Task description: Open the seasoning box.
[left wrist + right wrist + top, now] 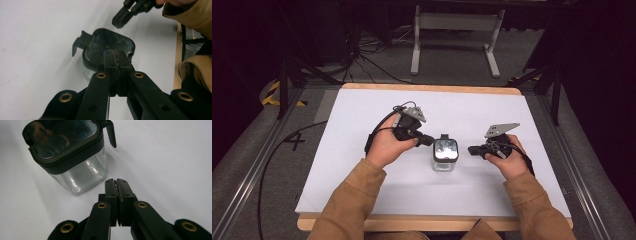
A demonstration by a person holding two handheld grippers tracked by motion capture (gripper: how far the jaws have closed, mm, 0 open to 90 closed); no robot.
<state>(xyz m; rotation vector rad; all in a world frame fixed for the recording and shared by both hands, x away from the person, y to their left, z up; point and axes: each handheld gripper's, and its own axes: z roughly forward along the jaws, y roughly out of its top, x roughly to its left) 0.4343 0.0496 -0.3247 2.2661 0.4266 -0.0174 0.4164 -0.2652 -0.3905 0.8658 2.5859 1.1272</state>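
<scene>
Your sleeves come in over the near edge of the white worktop. Right gripper sits just right of the glass jar, fingers pressed together, nothing between them, tips short of the jar wall. Left gripper reaches from the left, its fingers pinched together, empty, over the jar's black lid. Jar stands upright mid-worktop, between both grippers, lid on, latch tab sticking out.

White table top, wooden edge, grey metal stand, floor cables
</scene>
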